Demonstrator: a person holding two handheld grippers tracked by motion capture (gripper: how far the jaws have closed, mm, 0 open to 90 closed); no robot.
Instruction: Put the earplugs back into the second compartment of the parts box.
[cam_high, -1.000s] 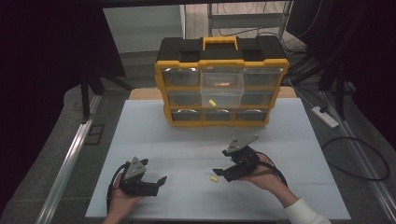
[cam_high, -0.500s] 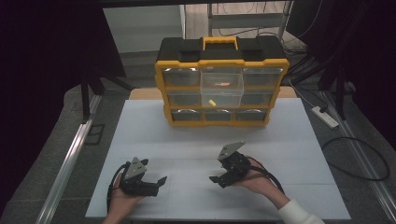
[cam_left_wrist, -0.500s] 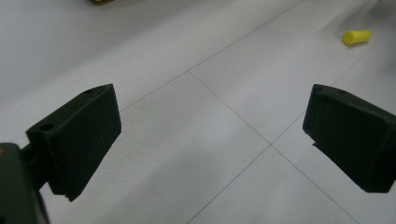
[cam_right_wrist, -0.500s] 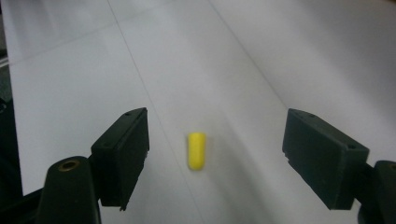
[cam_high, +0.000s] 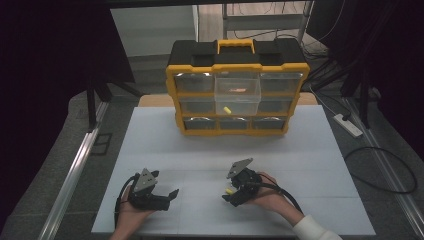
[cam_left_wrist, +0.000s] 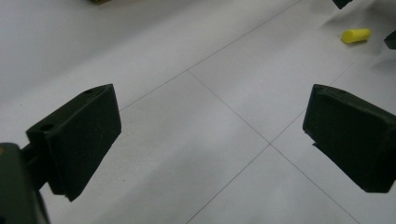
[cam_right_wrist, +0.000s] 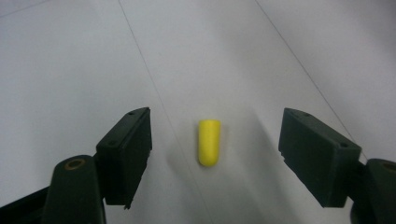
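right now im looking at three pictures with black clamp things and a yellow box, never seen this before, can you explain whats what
A person sits at a white table and holds a hand-operated clamp, called a gripper, in each hand. No robot arm is involved.

The wide picture comes from a camera above the table. It shows the left gripper and the right gripper, with a yellow and black drawer organizer standing at the far edge; another small yellow piece lies in its middle drawer.

The other two pictures come from cameras riding on the grippers, looking out between their black jaws.

On the table lies a small yellow earplug-shaped piece. The right gripper's jaws stand either side of it without touching and have just been closing a little. The left gripper is open over bare table. Nothing is held.
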